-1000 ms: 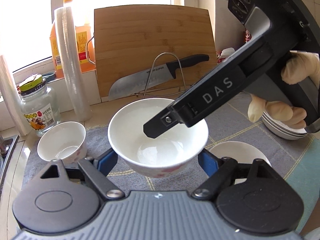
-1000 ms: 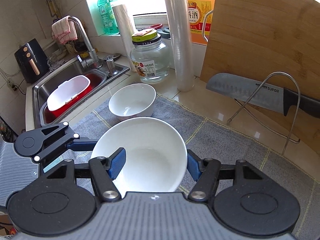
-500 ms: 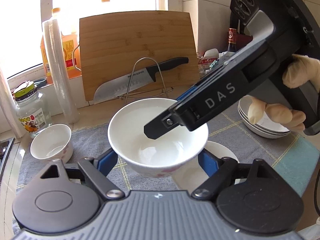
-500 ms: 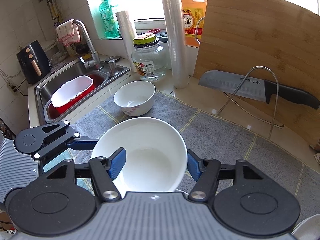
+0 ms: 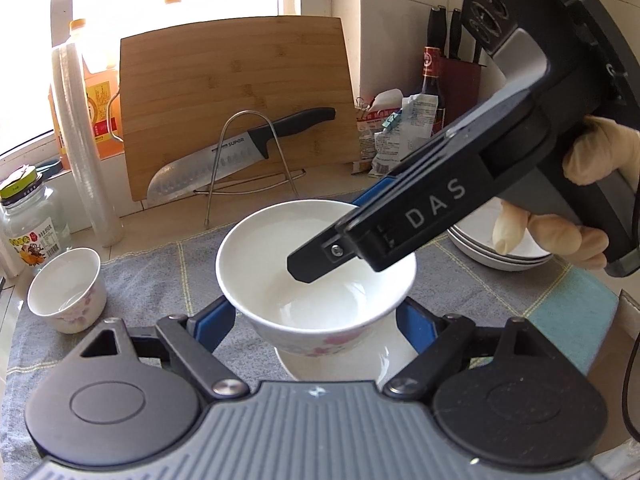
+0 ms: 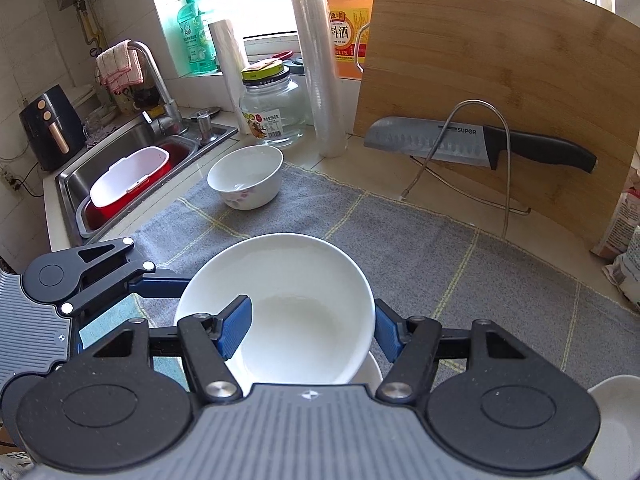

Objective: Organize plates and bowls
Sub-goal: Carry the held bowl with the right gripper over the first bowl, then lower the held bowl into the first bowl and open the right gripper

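A white bowl with pink flowers [image 5: 316, 276] is held in the air by both grippers. My left gripper [image 5: 314, 326] grips its sides with the blue pads. My right gripper [image 6: 312, 330] clamps its rim, one finger inside the bowl [image 6: 234, 326] and one outside. It also shows in the right wrist view [image 6: 280, 304]. Directly below it lies a white plate or bowl [image 5: 384, 364] on the grey mat [image 6: 420, 248]. A second flowered bowl [image 6: 246, 176] stands at the mat's far left. Stacked white plates [image 5: 504, 252] stand at the right.
A bamboo cutting board [image 6: 508, 92] with a knife [image 6: 472, 146] on a wire stand leans at the back. A glass jar [image 6: 274, 106], film rolls [image 6: 320, 68] and an oil bottle stand by the window. The sink [image 6: 132, 172] holds a red and white tub.
Both grippers have carried the bowl to the right, over the white dish on the mat. The small bowl and the jar have slid left in the views.
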{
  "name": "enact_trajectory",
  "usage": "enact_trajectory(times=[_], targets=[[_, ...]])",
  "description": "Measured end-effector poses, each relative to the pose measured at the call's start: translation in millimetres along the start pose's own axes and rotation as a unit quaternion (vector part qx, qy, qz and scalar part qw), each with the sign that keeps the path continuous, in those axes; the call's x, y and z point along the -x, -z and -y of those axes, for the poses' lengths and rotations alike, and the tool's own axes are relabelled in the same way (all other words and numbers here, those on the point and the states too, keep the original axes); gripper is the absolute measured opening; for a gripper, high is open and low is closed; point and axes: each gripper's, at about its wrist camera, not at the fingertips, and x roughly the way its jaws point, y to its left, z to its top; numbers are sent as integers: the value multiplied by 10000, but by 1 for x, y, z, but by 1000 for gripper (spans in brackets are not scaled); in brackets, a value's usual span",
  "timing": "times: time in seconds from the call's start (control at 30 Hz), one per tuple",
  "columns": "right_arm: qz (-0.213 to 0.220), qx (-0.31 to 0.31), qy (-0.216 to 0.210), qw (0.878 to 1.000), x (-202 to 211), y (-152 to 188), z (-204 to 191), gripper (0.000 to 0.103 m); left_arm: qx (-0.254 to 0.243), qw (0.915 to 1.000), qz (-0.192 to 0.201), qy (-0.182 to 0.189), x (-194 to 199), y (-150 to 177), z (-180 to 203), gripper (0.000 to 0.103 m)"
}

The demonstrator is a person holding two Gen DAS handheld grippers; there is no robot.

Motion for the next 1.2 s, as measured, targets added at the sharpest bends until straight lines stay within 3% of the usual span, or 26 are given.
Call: enact_trajectory(times=[1.2], targets=[[-345,-428,-28,9985,-12,33,15,70,-20,9983,-516,277,-22,19,18,87]])
